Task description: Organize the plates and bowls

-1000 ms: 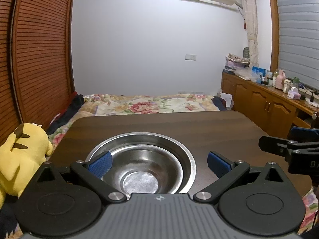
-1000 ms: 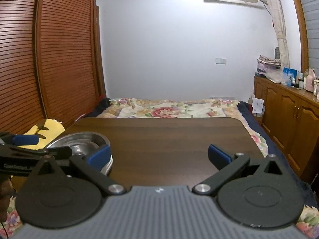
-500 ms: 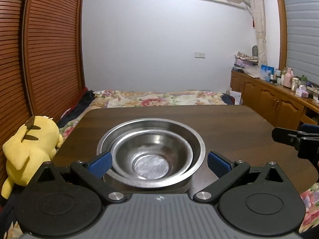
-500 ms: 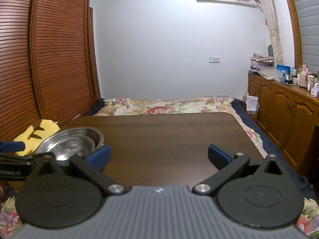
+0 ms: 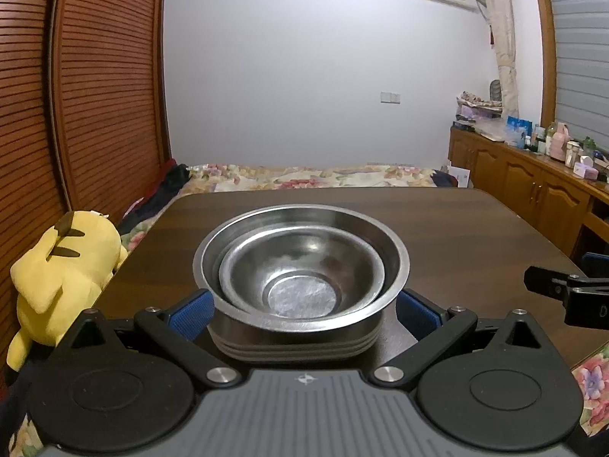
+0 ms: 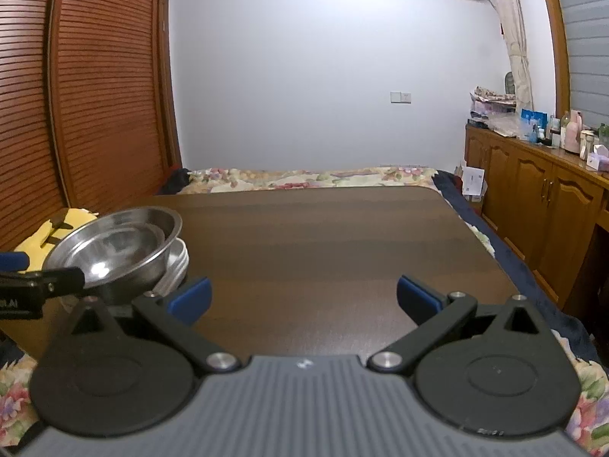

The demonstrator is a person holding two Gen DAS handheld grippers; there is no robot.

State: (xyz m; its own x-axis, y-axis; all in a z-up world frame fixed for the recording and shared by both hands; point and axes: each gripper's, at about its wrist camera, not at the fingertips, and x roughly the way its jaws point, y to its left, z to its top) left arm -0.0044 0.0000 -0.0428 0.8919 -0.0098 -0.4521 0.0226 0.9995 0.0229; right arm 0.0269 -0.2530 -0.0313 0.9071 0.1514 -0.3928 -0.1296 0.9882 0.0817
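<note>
The left tool (image 5: 302, 310) is wide open, and it holds nothing. Its two blue pads sit one on each side of the stack, near it but not touching.

The stack is right in front of the left tool, on the near left part of the dark wood desk (image 5: 475, 228). At the bottom are flat steel plates (image 5: 297, 346). I count about three rims, but they are packed close and partly hidden, so I am not sure. On top of the plates sits a big steel bowl (image 5: 384, 251). Inside it sits a smaller steel bowl (image 5: 300, 266). So there are two bowls, one inside the other.

The stack is round, so it has no long side. It can be gripped from any way.

The right tool (image 6: 302, 297) is wide open too, and it holds nothing. In front of it there is only bare desk. The stack lies off to its left, so the left tool is much the nearer one. If the stack has to be moved, I think the left tool should do it. It would just need to close in.

Everything looks stacked already, so the job seems close to done.

Left of the desk lies one yellow plush toy (image 5: 57, 266). Behind the desk is a bed (image 5: 304, 173) with a flowery cover.
</note>
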